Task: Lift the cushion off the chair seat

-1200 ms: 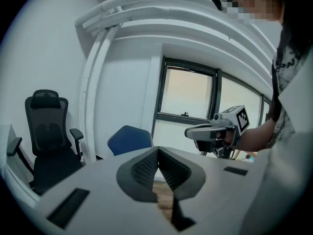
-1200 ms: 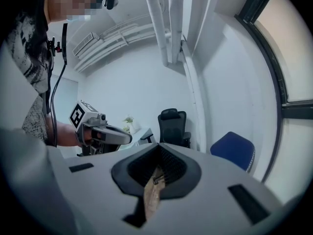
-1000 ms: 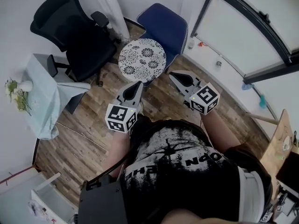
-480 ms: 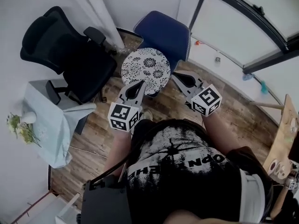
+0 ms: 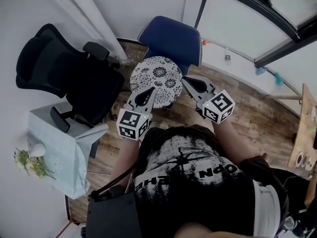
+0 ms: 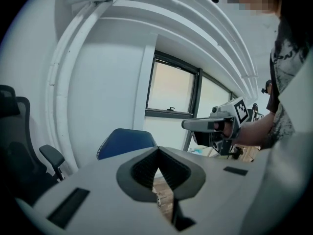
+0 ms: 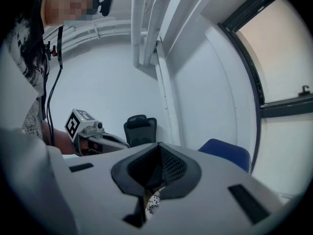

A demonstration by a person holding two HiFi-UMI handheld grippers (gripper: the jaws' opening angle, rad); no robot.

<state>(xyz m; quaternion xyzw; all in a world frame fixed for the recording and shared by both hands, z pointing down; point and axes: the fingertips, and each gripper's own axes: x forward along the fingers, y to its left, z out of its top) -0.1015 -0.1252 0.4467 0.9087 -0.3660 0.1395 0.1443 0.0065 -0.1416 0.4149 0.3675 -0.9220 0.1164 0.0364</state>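
A round white cushion (image 5: 157, 78) with a black flower print lies on the seat of the blue chair (image 5: 171, 36), seen in the head view. My left gripper (image 5: 150, 90) is shut, its tip over the cushion's near left edge. My right gripper (image 5: 184, 80) is shut too, its tip at the cushion's near right edge. Whether either tip touches the cushion I cannot tell. The left gripper view shows the shut left gripper (image 6: 157, 149), the blue chair back (image 6: 126, 140) and the right gripper (image 6: 215, 125). Below the right gripper (image 7: 159, 146) a sliver of the cushion (image 7: 154, 202) shows.
A black office chair (image 5: 74, 78) stands left of the blue chair, close to it. A small table with a pale cloth (image 5: 69, 148) and flowers (image 5: 30, 162) is at the lower left. A glass door (image 5: 247, 19) fills the upper right, wooden furniture (image 5: 307, 133) the right edge.
Both grippers have come closer to the blue chair; their tips now sit at the cushion's near edge. The jaws have stayed shut.
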